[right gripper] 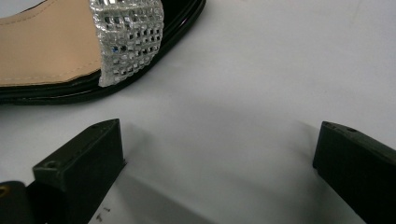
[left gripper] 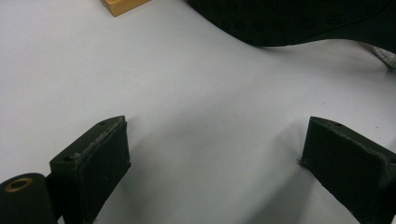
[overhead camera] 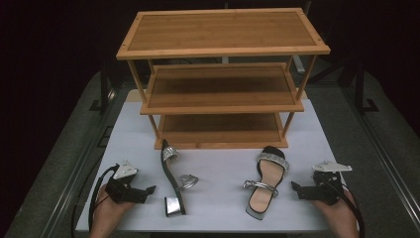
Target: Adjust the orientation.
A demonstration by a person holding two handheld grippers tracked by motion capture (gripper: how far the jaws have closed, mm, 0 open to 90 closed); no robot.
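Both your grippers rest low on the worktop [overhead camera: 218, 163], jaws spread, empty. Left gripper [overhead camera: 148, 190]: tipped sandal [overhead camera: 173, 181] lies at 3 o'clock, long axis 12-to-6. Right gripper [overhead camera: 295, 188]: upright sandal [overhead camera: 266, 182] at 9 o'clock, equally near. Shoe rack [overhead camera: 223, 79] at 12.

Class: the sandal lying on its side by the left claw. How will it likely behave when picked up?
The tipped sandal probably stays stiff, given its rigid sole and block heel. Its loose ankle strap will likely dangle. The heel end may swing down if gripped at the toe.
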